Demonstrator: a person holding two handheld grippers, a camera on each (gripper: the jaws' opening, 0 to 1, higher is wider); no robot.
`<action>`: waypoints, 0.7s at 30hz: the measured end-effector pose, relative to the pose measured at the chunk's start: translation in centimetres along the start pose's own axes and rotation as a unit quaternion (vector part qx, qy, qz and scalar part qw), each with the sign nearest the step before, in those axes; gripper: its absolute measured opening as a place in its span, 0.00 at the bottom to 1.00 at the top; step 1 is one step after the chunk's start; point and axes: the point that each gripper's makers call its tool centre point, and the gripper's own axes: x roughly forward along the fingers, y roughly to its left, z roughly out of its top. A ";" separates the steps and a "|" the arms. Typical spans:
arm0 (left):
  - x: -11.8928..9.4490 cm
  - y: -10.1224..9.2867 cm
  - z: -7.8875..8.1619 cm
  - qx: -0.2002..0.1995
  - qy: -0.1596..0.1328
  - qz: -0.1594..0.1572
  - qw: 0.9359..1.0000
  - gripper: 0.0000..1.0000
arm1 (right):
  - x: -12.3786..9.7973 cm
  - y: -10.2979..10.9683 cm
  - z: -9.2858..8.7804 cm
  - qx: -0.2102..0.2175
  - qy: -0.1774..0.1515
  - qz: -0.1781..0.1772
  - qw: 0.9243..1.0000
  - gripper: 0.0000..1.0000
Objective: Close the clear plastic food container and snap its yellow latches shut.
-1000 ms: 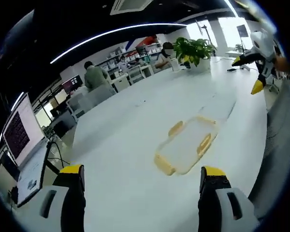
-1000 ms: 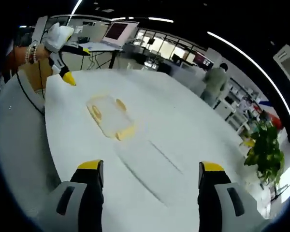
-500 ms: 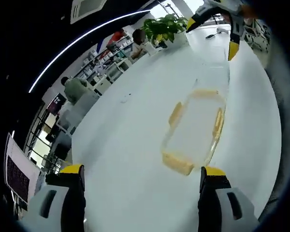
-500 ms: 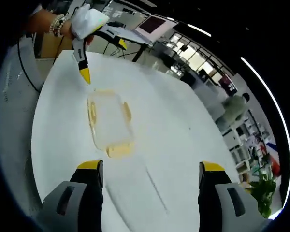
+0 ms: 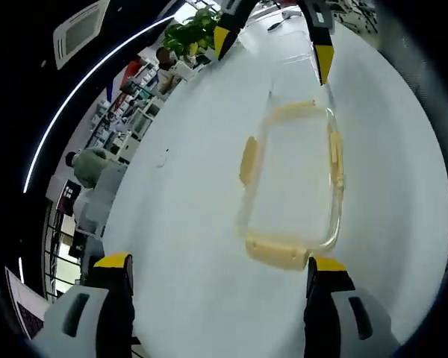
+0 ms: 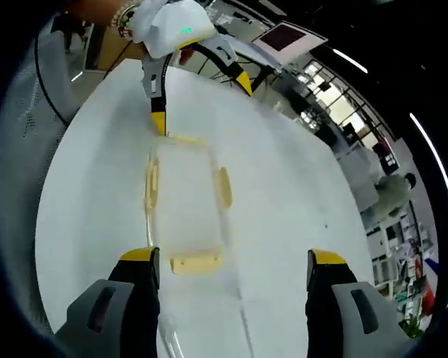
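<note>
Both grippers, left gripper [image 5: 213,298] and right gripper [image 6: 228,287], have jaws wide, empty; I'd centre them over the clear plastic container [image 5: 291,186] on the white bench [image 5: 187,224] and press its yellow latches [image 5: 276,251] squarely.

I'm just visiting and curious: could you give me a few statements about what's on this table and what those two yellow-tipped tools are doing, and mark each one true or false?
1. The clear container lies on a white table. True.
2. The left tool is clamped on a yellow latch. False: its jaws stand open, with the nearest latch between them but untouched.
3. The right tool is open. True.
4. The container is full of food. False: it looks empty.
5. A potted plant stands at the table's far end. True.
6. The table is black. False: it is white.
</note>
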 end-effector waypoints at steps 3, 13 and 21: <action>0.3 0.0 0.0 0.004 -0.002 -0.008 1.000 0.91 | 0.8 0.3 -0.5 -0.013 0.013 0.018 1.000 0.78; 1.6 -0.1 -0.1 -0.004 0.005 -0.062 0.998 0.91 | 2.6 1.1 -2.7 -0.049 0.069 0.079 0.993 0.74; 2.3 -0.4 -0.2 -0.011 0.020 -0.102 0.995 0.90 | 3.8 1.2 -3.3 -0.058 0.093 0.124 0.986 0.71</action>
